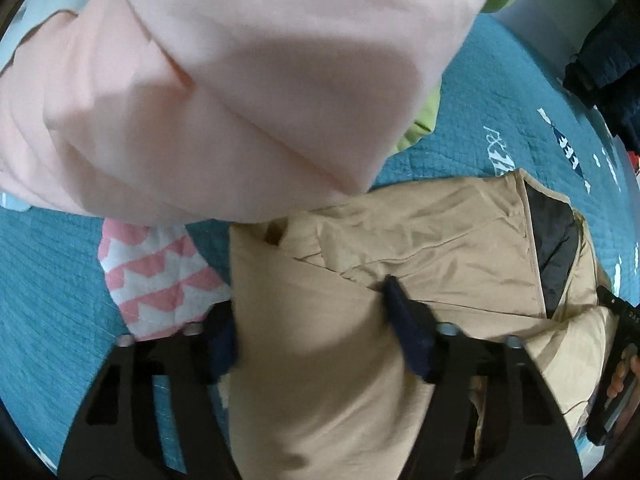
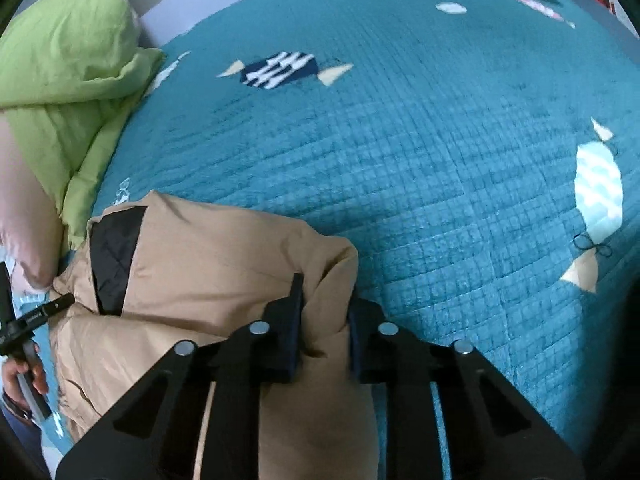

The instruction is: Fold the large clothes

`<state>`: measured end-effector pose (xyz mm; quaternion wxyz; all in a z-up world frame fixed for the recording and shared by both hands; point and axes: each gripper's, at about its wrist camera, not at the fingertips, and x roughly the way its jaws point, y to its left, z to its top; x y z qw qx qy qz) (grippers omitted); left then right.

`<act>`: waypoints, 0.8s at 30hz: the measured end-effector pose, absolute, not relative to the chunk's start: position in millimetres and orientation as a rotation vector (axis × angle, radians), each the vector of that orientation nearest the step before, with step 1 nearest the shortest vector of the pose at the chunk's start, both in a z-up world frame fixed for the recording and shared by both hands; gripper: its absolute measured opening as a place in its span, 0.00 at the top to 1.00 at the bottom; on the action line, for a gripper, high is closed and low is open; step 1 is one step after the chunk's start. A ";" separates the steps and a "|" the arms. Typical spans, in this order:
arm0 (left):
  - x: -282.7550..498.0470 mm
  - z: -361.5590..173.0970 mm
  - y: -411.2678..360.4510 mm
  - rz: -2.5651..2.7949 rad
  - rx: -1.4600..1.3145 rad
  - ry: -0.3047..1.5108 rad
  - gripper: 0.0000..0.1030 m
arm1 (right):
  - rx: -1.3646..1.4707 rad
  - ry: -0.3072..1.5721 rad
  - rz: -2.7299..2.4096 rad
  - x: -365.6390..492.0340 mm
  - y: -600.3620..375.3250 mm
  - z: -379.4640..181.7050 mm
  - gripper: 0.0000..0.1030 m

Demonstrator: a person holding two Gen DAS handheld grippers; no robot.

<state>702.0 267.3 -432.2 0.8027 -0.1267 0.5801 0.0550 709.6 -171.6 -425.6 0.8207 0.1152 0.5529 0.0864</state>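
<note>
A tan padded jacket (image 1: 420, 240) with black quilted lining (image 1: 556, 248) lies bunched on the teal quilt (image 1: 500, 100). My left gripper (image 1: 312, 320) is shut on a thick fold of the jacket at its left edge; one finger (image 1: 404, 320) lies on top of the cloth. In the right wrist view the same jacket (image 2: 208, 264) shows with its lining (image 2: 114, 256). My right gripper (image 2: 324, 320) is shut on the jacket's right-hand fold, the cloth bulging between the fingers (image 2: 288, 320).
A pink garment (image 1: 220, 80) hangs close over the left camera. A pink-and-white patterned cloth (image 1: 160, 276) lies left of the jacket. A green pillow (image 2: 68, 80) sits at the bed's far left. The teal quilt (image 2: 400, 160) stretches ahead and right.
</note>
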 end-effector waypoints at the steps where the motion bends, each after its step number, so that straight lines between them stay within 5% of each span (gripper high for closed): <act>1: 701.9 -429.8 265.7 0.099 -0.275 1.241 0.59 | 0.245 1.167 0.185 707.8 -171.6 -423.4 0.85; 3: 698.7 -423.5 262.8 0.084 -0.263 1.236 0.78 | 0.255 1.130 0.189 701.4 -172.3 -414.1 0.87; 5: 695.8 -415.5 257.7 0.079 -0.226 1.215 0.82 | 0.257 1.089 0.199 693.2 -173.5 -401.7 0.88; 24: 534.5 -281.0 246.3 -0.049 -0.228 0.948 0.85 | 0.264 0.904 0.307 542.9 -181.0 -276.6 0.88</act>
